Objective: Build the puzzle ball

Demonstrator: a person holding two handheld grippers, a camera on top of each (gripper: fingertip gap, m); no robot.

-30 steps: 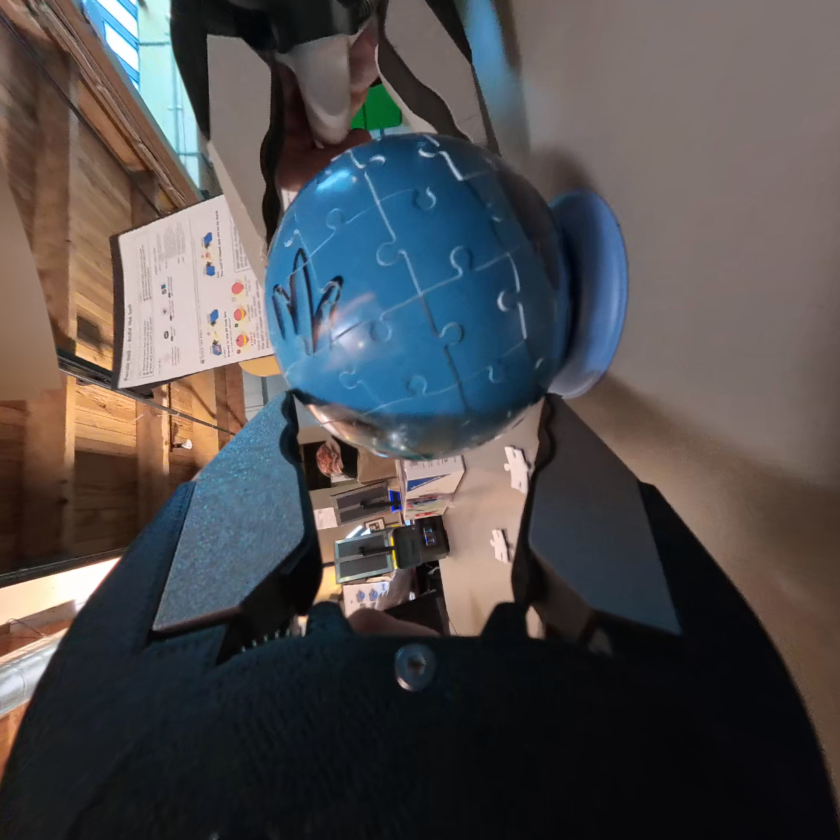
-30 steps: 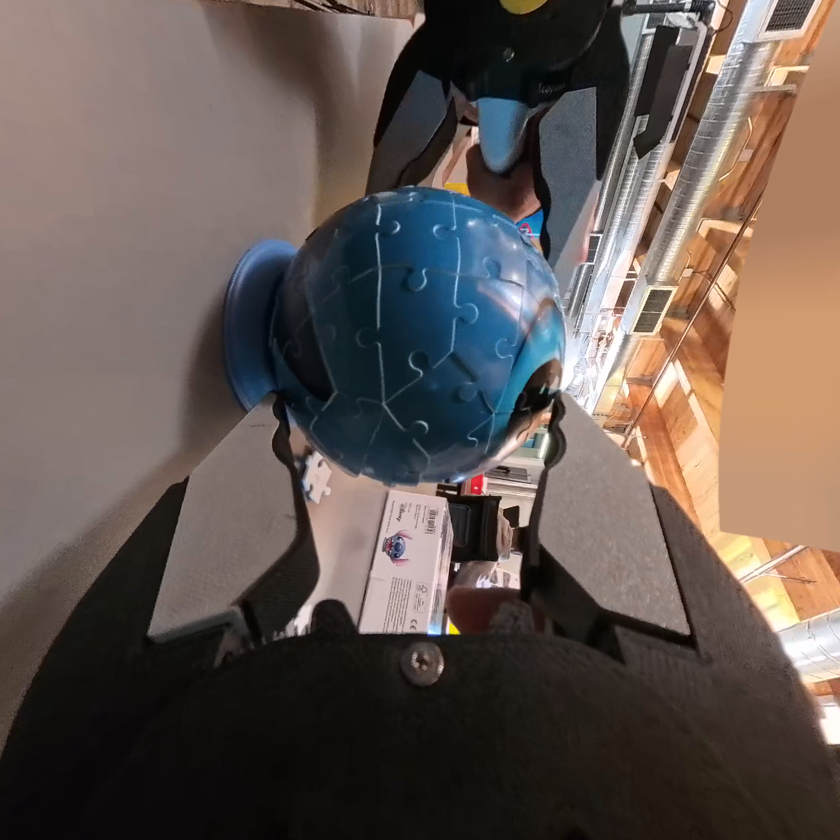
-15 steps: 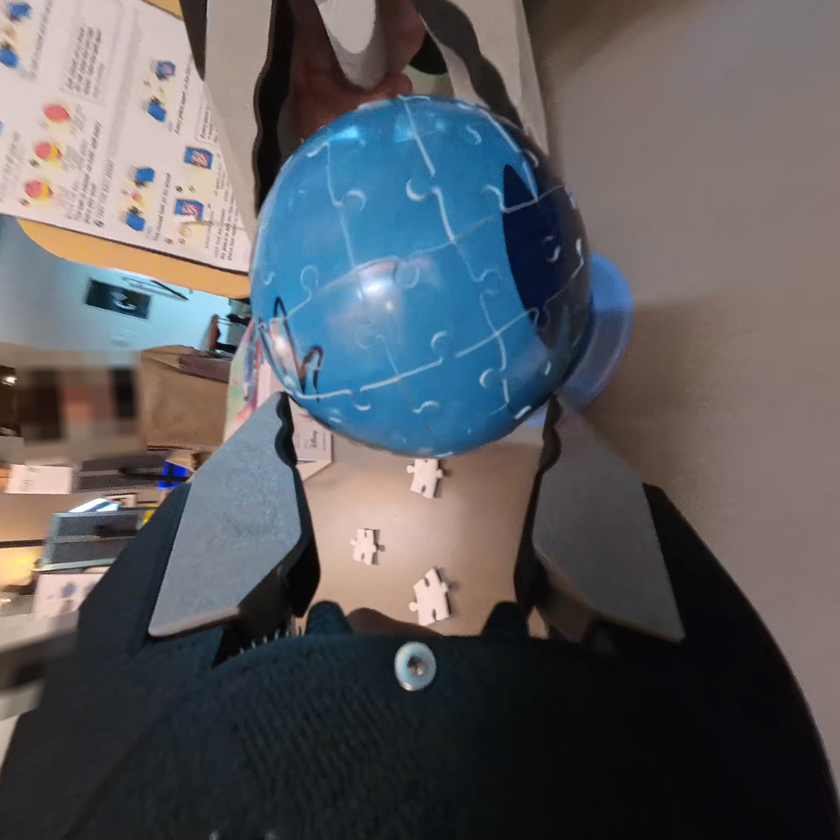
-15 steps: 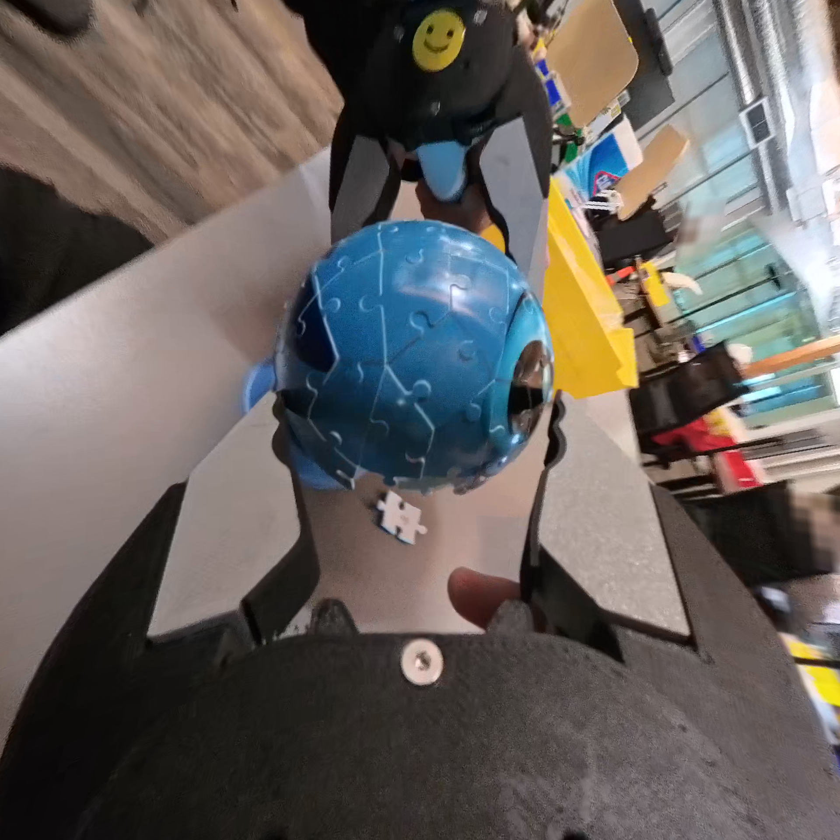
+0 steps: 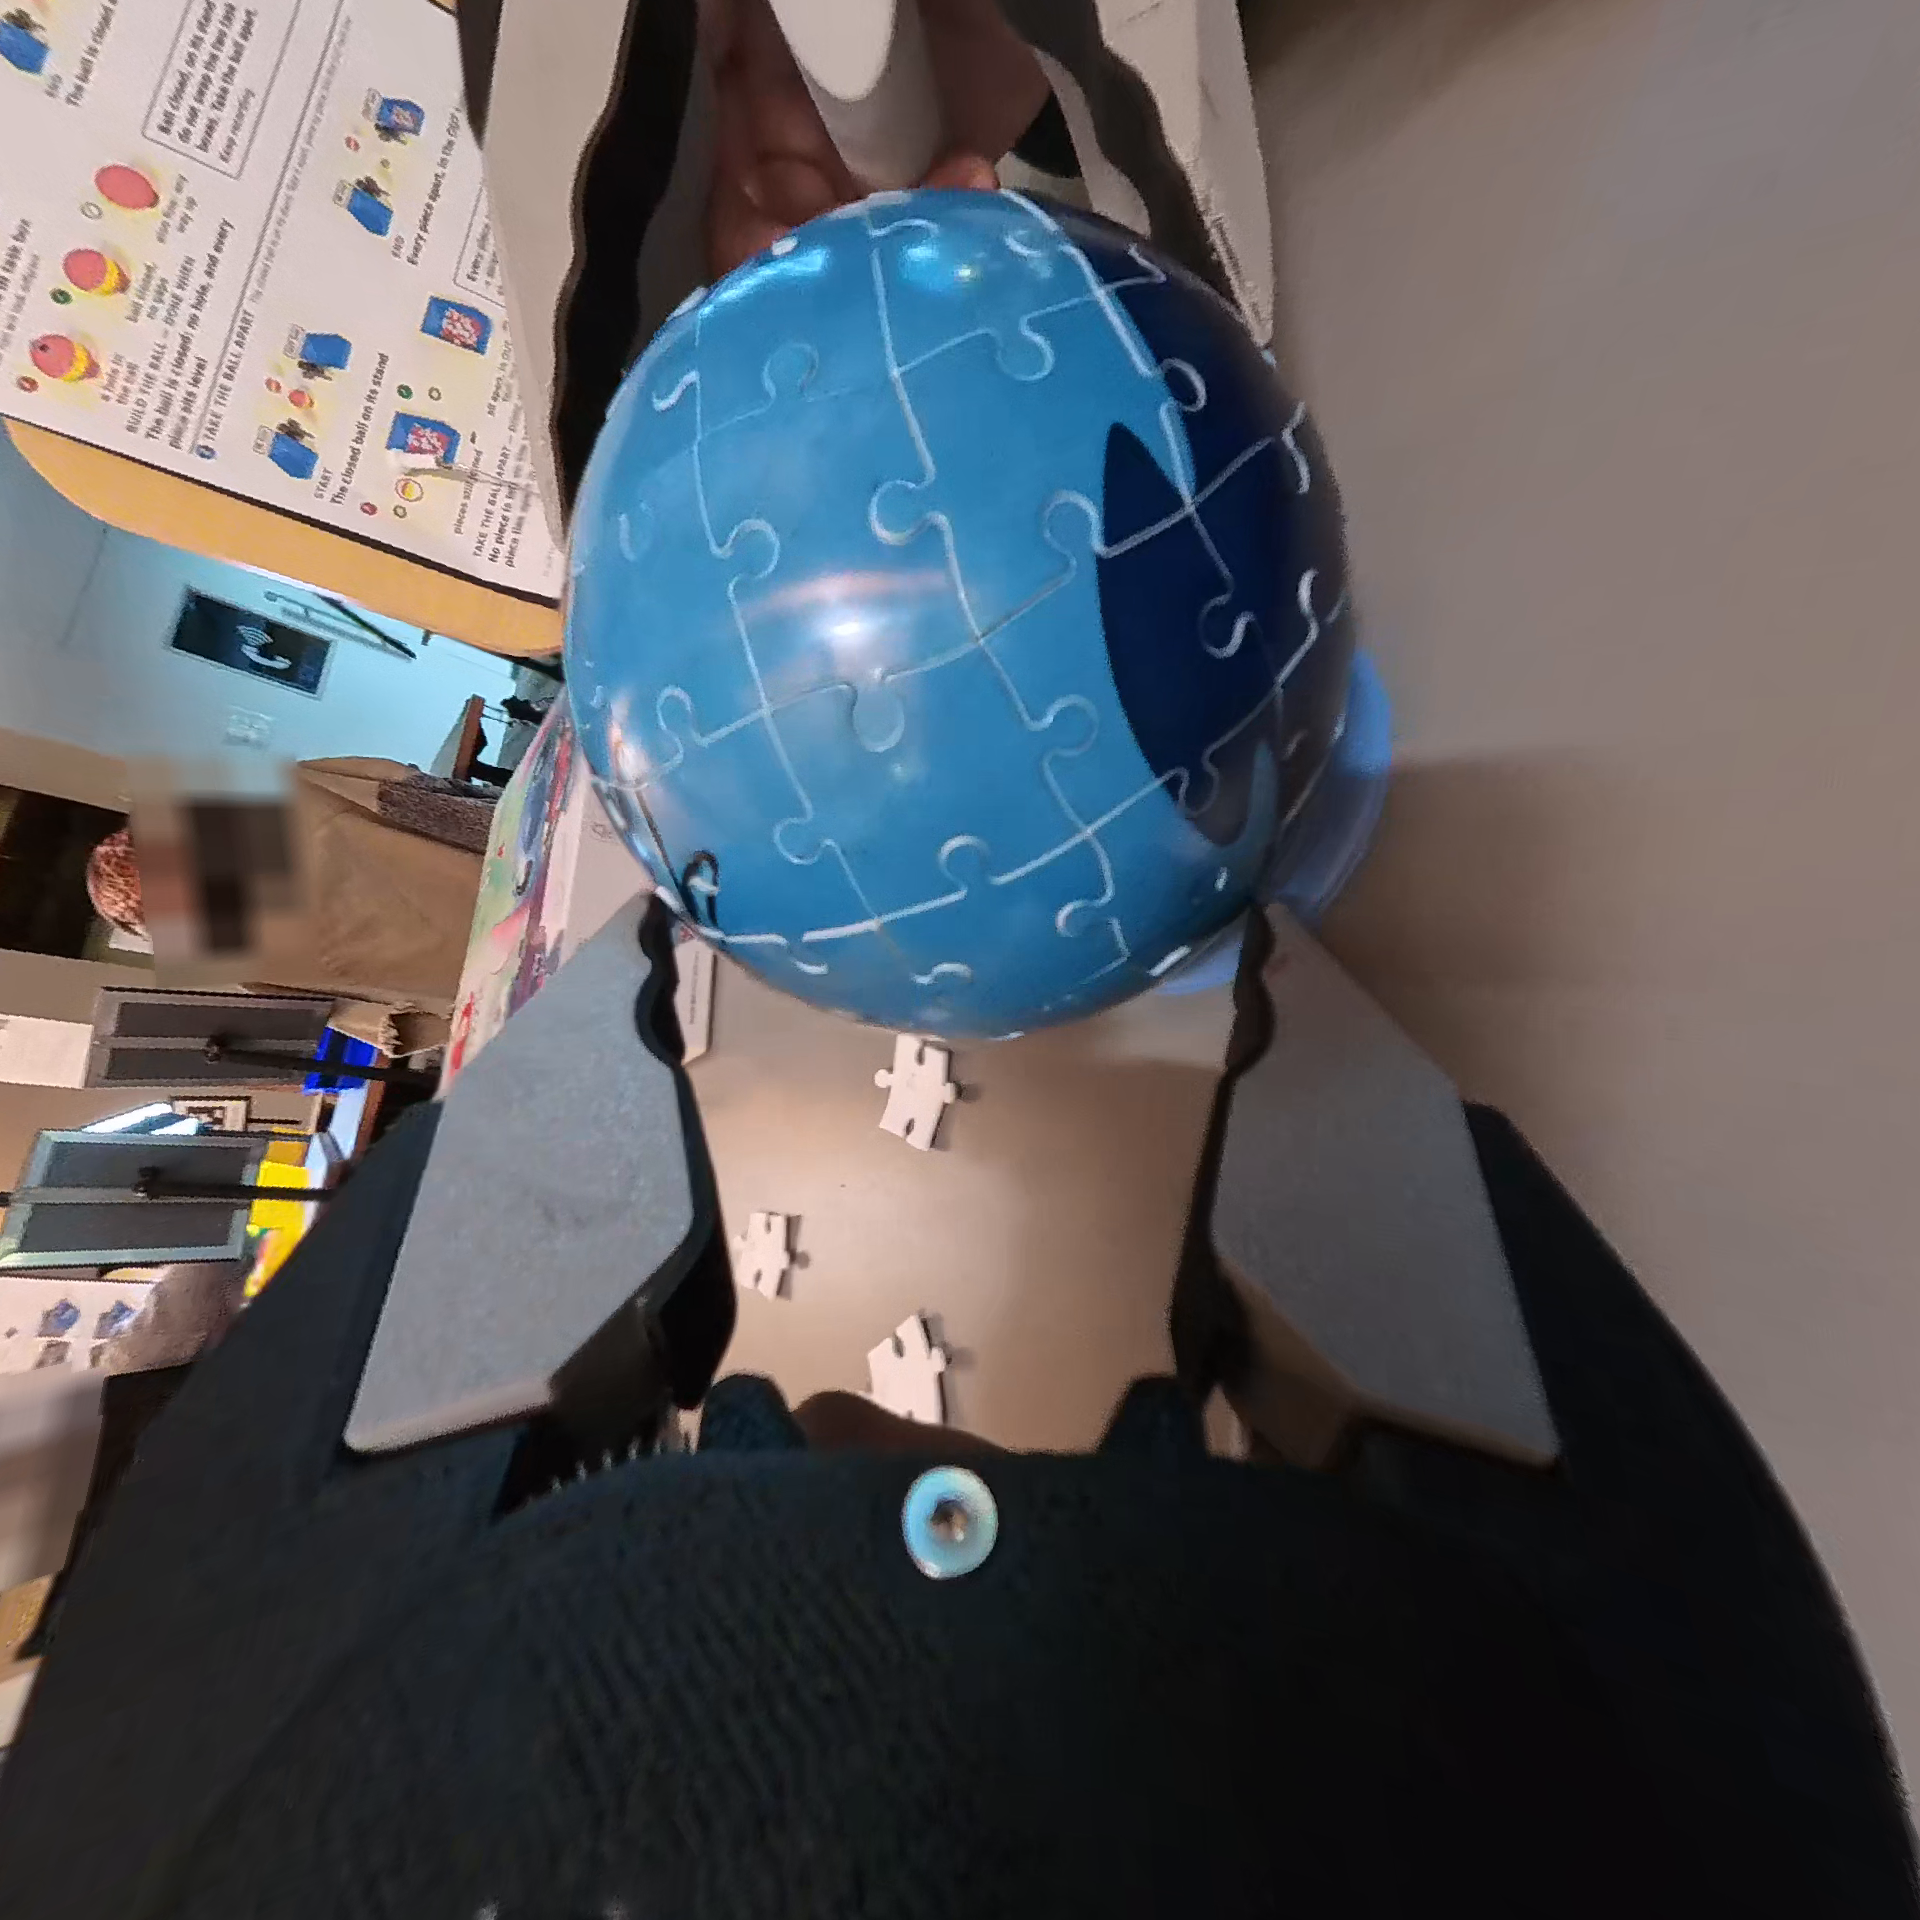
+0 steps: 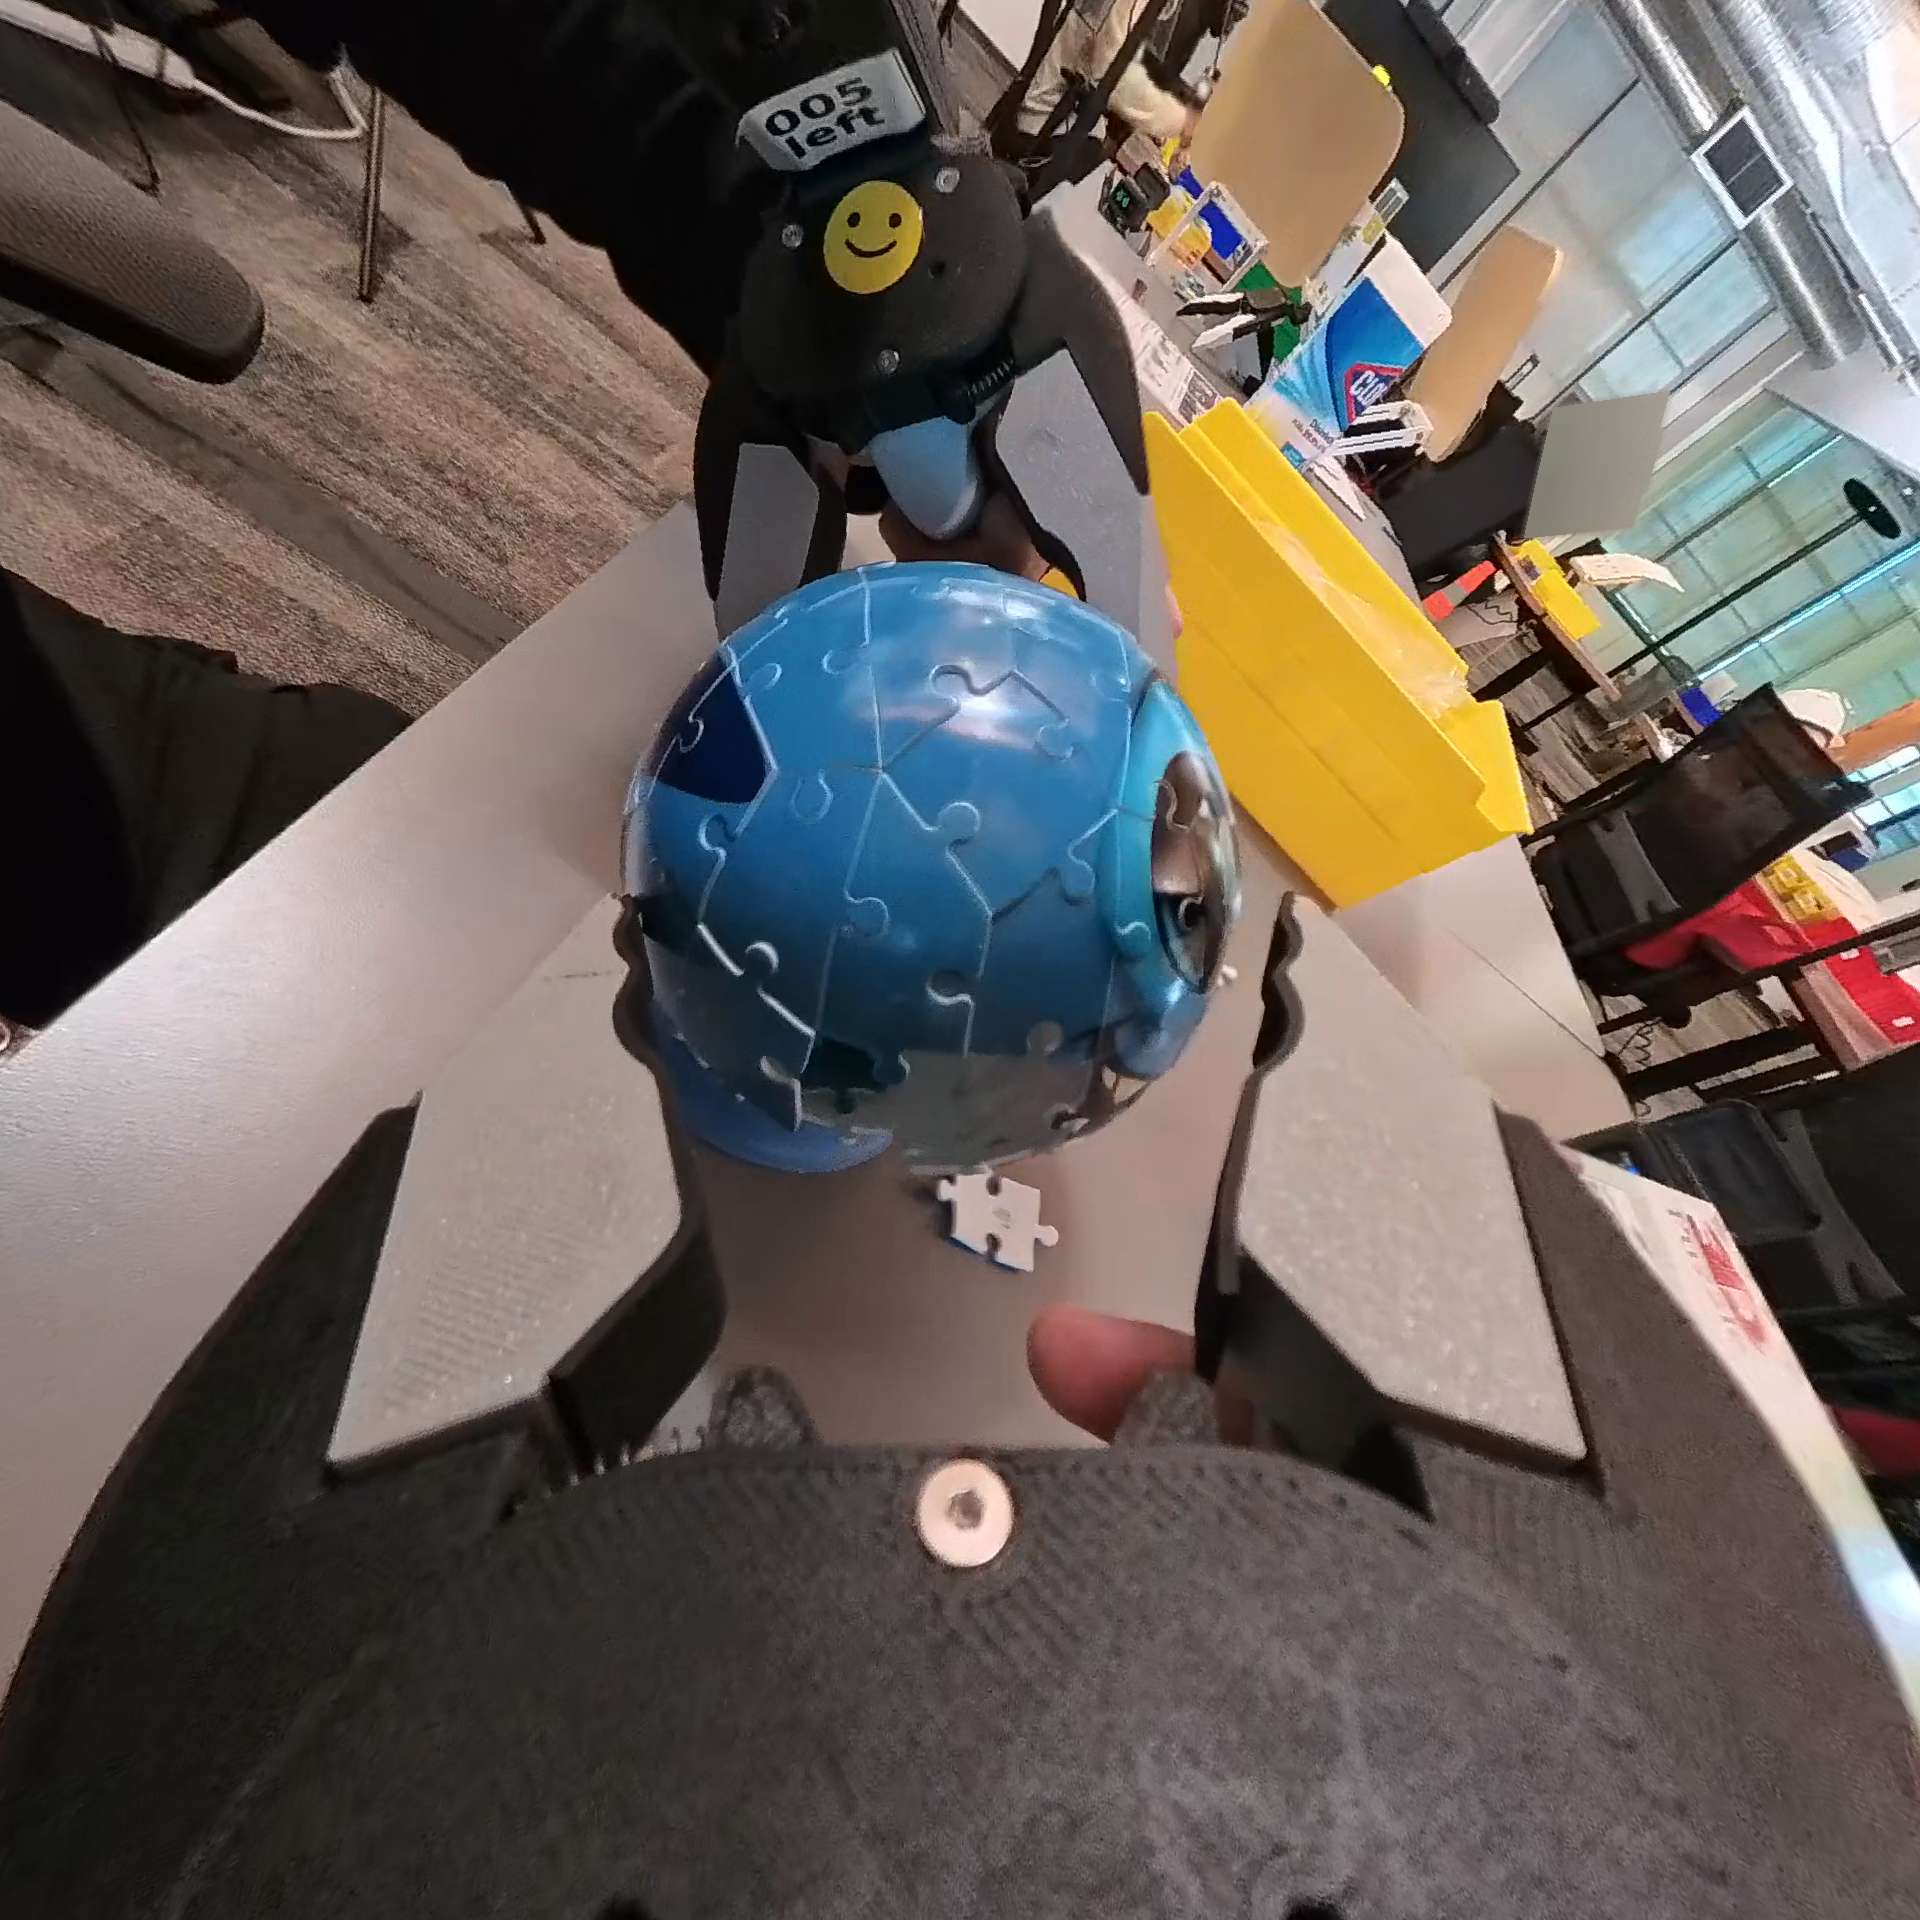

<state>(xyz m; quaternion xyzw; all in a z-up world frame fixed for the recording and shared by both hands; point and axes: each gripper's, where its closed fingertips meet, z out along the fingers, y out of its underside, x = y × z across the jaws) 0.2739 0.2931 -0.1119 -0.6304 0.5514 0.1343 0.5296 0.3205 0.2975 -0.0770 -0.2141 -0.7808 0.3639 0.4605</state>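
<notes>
Puzzle ball (image 5: 935,644) fills the left wrist view, its fingers (image 5: 540,1195) spread wide at 8 and 4 o'clock, seemingly touching it. Loose white pieces (image 5: 914,1091) lie on the bench (image 5: 1621,520) below. Right wrist view: ball on its blue stand (image 6: 769,1138), right gripper (image 6: 951,997) spread just off it, left gripper (image 6: 925,540) at 12 o'clock, one piece (image 6: 992,1216) at 6.

Grey table (image 6: 343,935), bearing blue stand (image 6: 769,1138), loose white puzzle pieces (image 5: 914,1091), yellow bins (image 6: 1320,707), printed sheet (image 5: 260,260).

Yellow bins (image 6: 1340,727); perhaps a chair (image 6: 114,281)
</notes>
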